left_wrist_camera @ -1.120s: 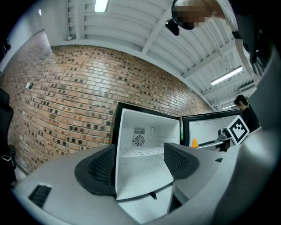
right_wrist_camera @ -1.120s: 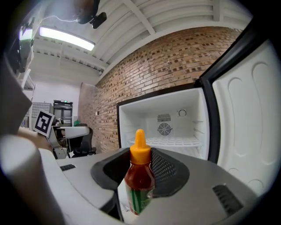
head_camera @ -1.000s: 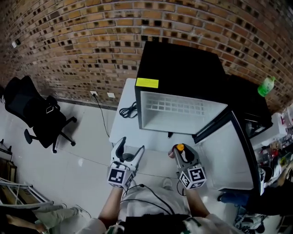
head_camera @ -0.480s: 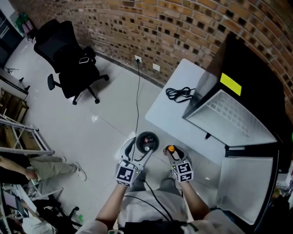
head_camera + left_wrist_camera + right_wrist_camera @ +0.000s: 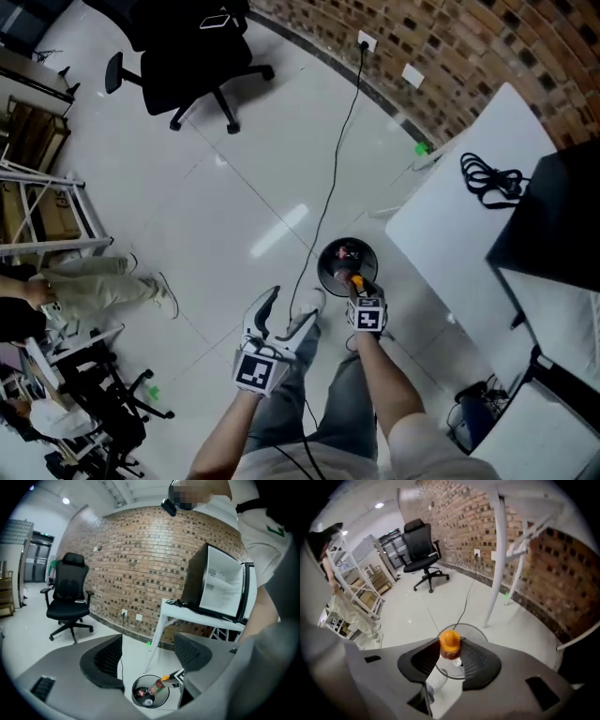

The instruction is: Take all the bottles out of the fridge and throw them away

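step: bin drop | right gripper [image 5: 356, 292] clamped on small orange-capped clear bottle [image 5: 450, 642] | round black bin [image 5: 322, 262] at 12 o'clock | left gripper [image 5: 146, 656] jaws apart, empty | advice: centre over bin mouth before releasing

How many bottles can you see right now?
2. An orange-capped bottle is clamped in the right gripper above the bin. A second bottle lies inside the bin, and more may be hidden in there.
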